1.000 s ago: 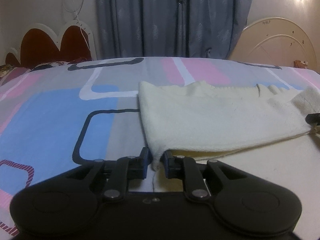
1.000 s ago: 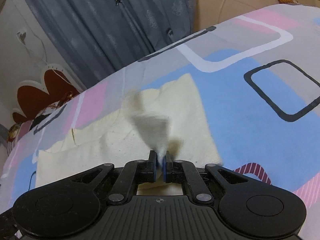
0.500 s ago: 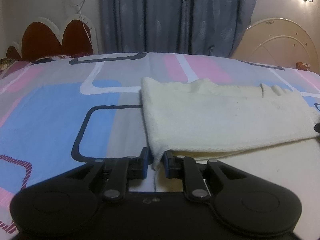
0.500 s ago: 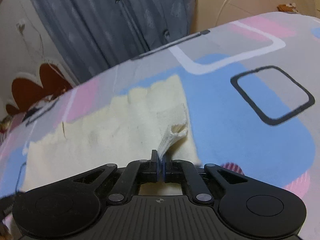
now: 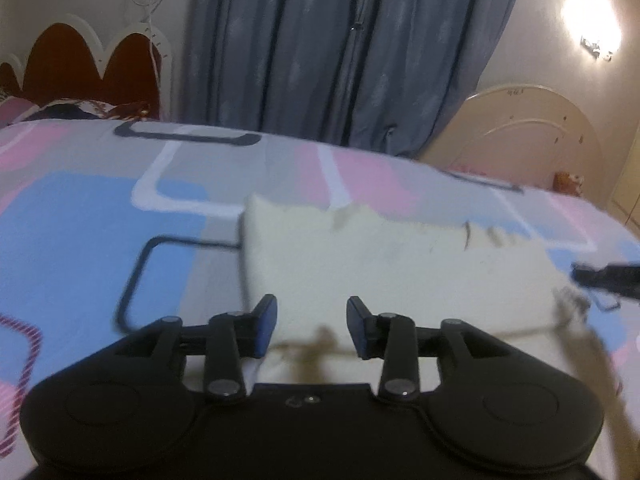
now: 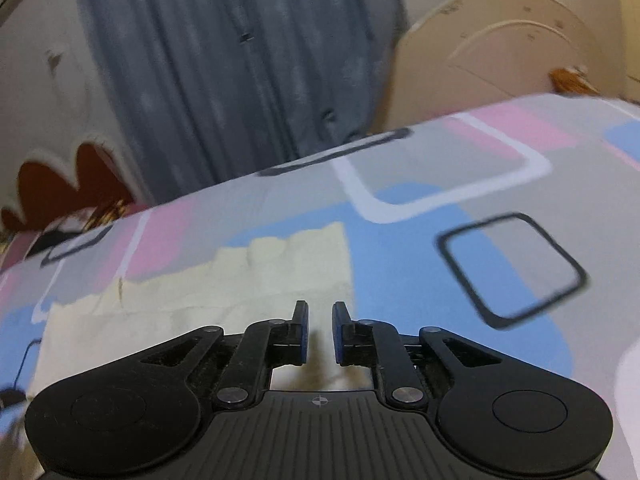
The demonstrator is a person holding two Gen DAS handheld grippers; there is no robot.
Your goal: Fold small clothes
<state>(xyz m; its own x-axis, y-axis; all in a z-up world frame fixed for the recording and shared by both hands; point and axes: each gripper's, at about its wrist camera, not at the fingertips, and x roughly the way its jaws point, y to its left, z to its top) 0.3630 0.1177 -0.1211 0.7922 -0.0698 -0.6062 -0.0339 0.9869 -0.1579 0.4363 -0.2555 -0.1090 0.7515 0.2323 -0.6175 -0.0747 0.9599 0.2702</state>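
Note:
A cream knitted garment lies folded flat on the patterned bedspread. My left gripper hovers over its near left corner, jaws opening, and the cloth lies below the fingers with nothing pinched. In the right wrist view the same cream garment stretches to the left, and my right gripper sits over its near right corner, jaws opening a narrow gap with no cloth between them. The tip of the right gripper shows at the right edge of the left wrist view.
The bedspread of pink, blue and grey blocks runs in all directions around the garment. Grey curtains hang behind the bed. A red headboard stands at the far left, a cream one at the far right.
Both grippers have let go of the garment's corners and their jaws have parted. The lifted right corner has dropped flat. The left gripper has risen a little.

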